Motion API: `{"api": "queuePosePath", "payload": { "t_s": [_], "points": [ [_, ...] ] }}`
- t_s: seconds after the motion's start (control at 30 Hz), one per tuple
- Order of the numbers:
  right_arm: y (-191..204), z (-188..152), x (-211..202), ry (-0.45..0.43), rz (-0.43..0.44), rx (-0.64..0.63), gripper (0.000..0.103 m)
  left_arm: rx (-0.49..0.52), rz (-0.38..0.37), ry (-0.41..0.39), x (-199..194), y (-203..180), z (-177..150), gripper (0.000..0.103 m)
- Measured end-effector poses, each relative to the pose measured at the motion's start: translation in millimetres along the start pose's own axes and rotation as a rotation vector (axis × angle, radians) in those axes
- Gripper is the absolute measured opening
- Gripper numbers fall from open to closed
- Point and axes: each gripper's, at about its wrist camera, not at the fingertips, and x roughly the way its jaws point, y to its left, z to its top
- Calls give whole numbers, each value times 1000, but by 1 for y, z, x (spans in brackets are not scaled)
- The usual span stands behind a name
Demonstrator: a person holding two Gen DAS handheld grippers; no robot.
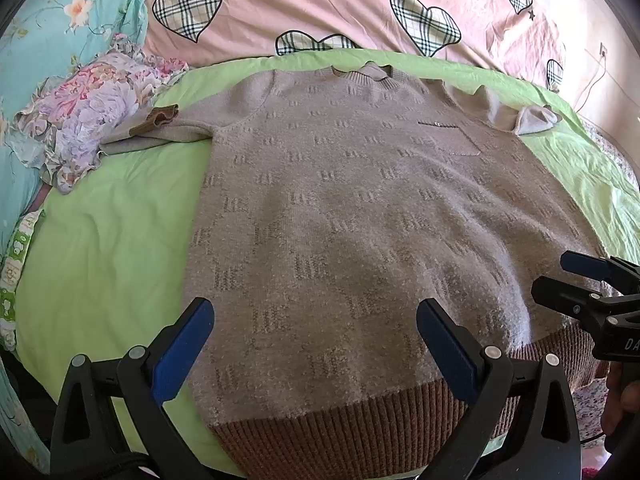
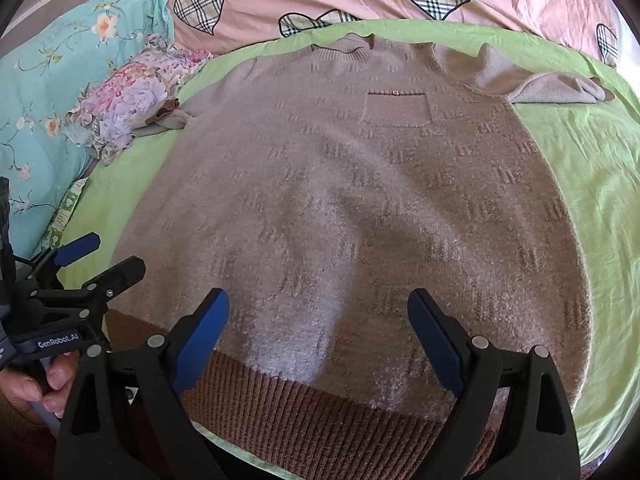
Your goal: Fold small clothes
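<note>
A grey-beige knitted sweater [image 1: 360, 184] with a brown ribbed hem [image 1: 340, 420] and a chest pocket [image 1: 452, 138] lies flat, front up, on a green sheet [image 1: 112, 248]. Its sleeves lie folded near the shoulders. My left gripper [image 1: 316, 344] is open and empty just above the hem's left part. My right gripper [image 2: 320, 332] is open and empty above the hem's right part; it also shows at the right edge of the left wrist view [image 1: 560, 280]. The sweater fills the right wrist view [image 2: 352, 200], and the left gripper [image 2: 100, 256] shows at its left edge.
A crumpled floral cloth [image 1: 92, 116] lies left of the sweater by its brown sleeve cuff [image 1: 158, 120]. A pink quilt with checked hearts [image 1: 320, 4] and a turquoise floral pillow [image 1: 60, 12] lie behind. The green sheet extends on both sides.
</note>
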Motion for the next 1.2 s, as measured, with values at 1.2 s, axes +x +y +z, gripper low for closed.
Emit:
{"api": "queuePosePath", "payload": {
  "t_s": [1.2],
  "points": [
    [-106,52,-27,-66,-38,212,91,-34,-46,57,52,-1,62,102]
  ]
}}
